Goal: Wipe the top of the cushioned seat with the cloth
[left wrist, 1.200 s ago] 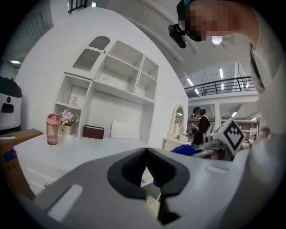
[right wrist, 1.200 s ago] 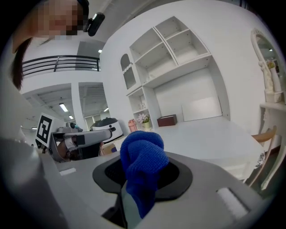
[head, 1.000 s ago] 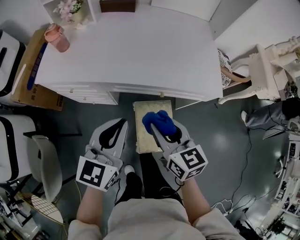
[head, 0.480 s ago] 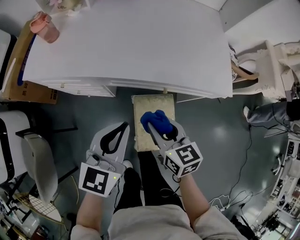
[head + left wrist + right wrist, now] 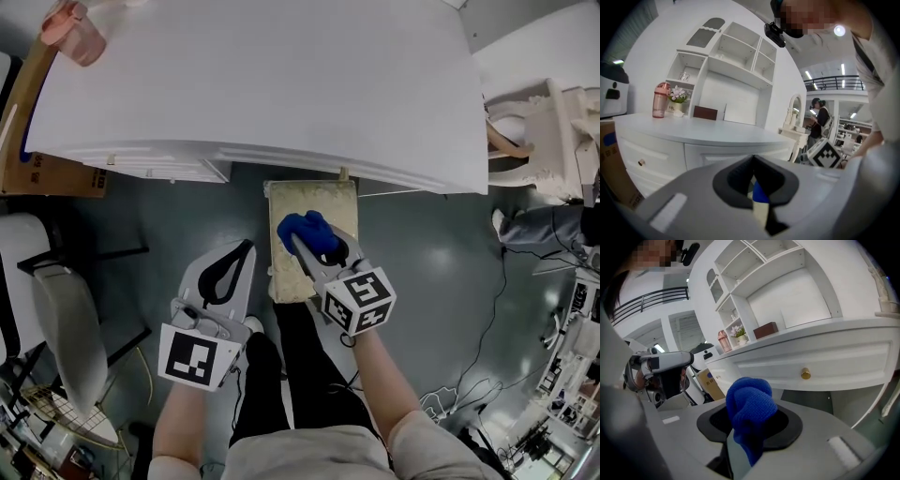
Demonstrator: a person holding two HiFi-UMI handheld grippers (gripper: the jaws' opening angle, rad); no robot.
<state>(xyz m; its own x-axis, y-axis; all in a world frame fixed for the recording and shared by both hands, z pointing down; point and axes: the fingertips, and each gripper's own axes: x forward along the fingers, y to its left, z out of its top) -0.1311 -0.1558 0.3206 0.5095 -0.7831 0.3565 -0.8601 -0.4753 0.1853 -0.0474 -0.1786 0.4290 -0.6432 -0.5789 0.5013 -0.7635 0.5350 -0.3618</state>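
**Wipe under way: cloth mid-seat, no telling how much is done**

R gripper (image 5: 314, 251) clamped on bunched blue cloth (image 5: 304, 229), on or just over pale, textured seat (image 5: 313, 195) approx. at its middle. No visible mark of wiped vs unwiped; far strip by desk (image 5: 262, 84) and near edge prob. left. L gripper (image 5: 242, 253) closed, empty, beside seat's left edge over grey glossy floor (image 5: 141, 220). Seat's far end sits at desk front.

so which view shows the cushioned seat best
The head view: it looks down on the cushioned seat, whose pale top shows beside the blue cloth held by the right gripper. The left gripper view gives only a pale sliver between its jaws, perhaps the seat; the right gripper view shows none of it.
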